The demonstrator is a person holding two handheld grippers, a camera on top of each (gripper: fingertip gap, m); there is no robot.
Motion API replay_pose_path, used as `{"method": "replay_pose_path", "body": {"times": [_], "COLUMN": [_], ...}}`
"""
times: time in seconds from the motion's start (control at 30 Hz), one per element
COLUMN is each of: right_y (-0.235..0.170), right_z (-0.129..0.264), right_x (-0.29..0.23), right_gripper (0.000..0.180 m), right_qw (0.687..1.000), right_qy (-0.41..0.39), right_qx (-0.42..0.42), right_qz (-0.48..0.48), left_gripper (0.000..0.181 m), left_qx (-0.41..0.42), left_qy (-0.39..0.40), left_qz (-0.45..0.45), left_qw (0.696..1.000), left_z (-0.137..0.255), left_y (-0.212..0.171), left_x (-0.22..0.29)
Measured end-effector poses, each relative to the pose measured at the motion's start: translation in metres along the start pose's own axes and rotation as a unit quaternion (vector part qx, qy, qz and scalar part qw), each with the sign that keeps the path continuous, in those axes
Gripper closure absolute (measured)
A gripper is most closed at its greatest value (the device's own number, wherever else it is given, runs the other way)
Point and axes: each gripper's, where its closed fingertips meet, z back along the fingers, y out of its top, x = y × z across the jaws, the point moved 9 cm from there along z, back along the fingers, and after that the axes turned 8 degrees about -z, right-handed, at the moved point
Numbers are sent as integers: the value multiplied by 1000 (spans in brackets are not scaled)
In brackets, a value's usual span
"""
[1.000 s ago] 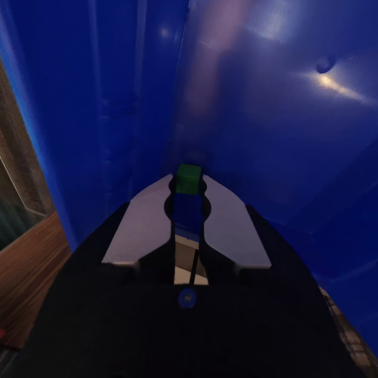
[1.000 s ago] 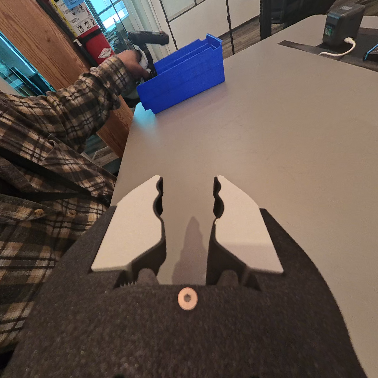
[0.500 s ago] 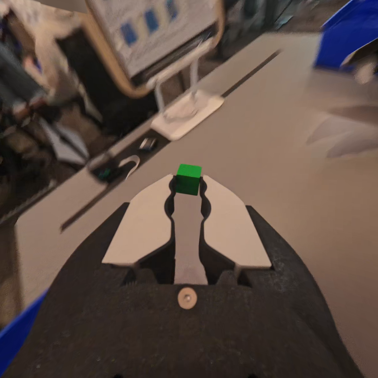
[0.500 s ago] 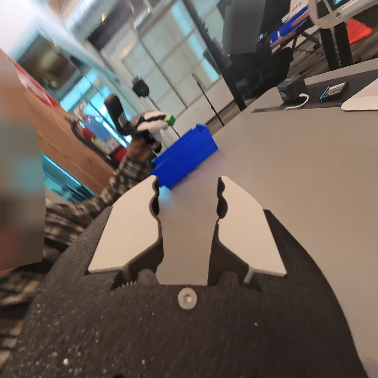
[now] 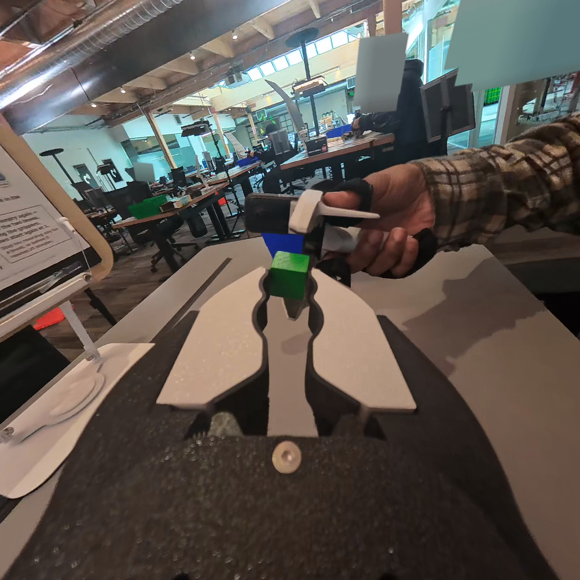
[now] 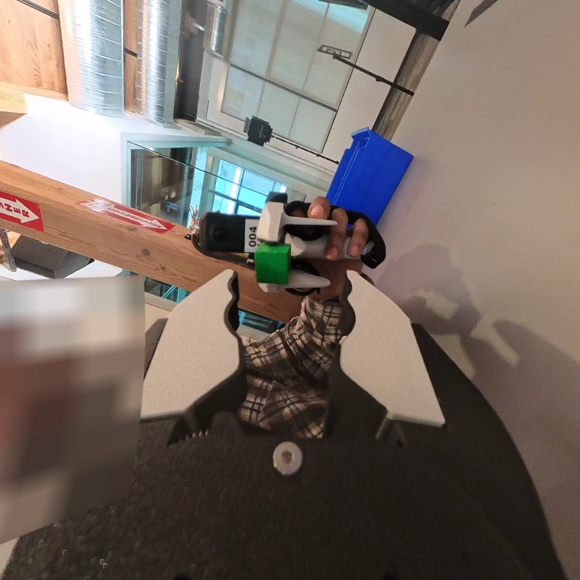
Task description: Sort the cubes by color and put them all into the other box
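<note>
My left gripper [image 5: 288, 276] is shut on a green cube [image 5: 288, 276] and holds it in the air above the grey table [image 5: 470, 345]. My right gripper [image 6: 290, 282] is open and empty, rolled on its side, and faces the left one. In the right wrist view the left gripper [image 6: 273, 254] with the green cube [image 6: 272, 264] hangs just beyond my open fingertips. In the left wrist view the right gripper [image 5: 314, 232] is held by a hand just behind the cube. A blue box [image 6: 367, 179] stands on the table farther off; a patch of it [image 5: 284, 246] shows behind the cube.
A sign board [image 5: 37, 219] on a white stand base [image 5: 72, 389] sits at the table's left edge. A hand and plaid sleeve [image 5: 502, 188] reach in from the right. A wooden beam [image 6: 110, 232] and other desks lie beyond the table.
My left gripper has lifted the green cube out of the blue box and swung it toward the right gripper. The right gripper has risen, rolled sideways and opened wider.
</note>
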Motion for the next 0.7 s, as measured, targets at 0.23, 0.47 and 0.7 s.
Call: {"method": "replay_pose_path", "body": {"times": [0.23, 0.47, 0.7], "right_y": [0, 5, 6], "right_z": [-17, 53, 264], "right_x": [-2, -46, -106], "right_gripper": [158, 158, 158], "right_qw": [998, 992, 848], "right_qy": [43, -96, -490], "right_qx": [-37, -20, 101], "right_qz": [-19, 84, 177], "left_gripper": [160, 119, 103], "left_qx": [-3, 18, -3], "left_qy": [0, -35, -54], "left_qz": [-7, 81, 114], "left_qw": [1000, 996, 992], "left_z": [-1, -1, -12], "left_y": [1, -2, -14], "left_x": [6, 11, 20]}}
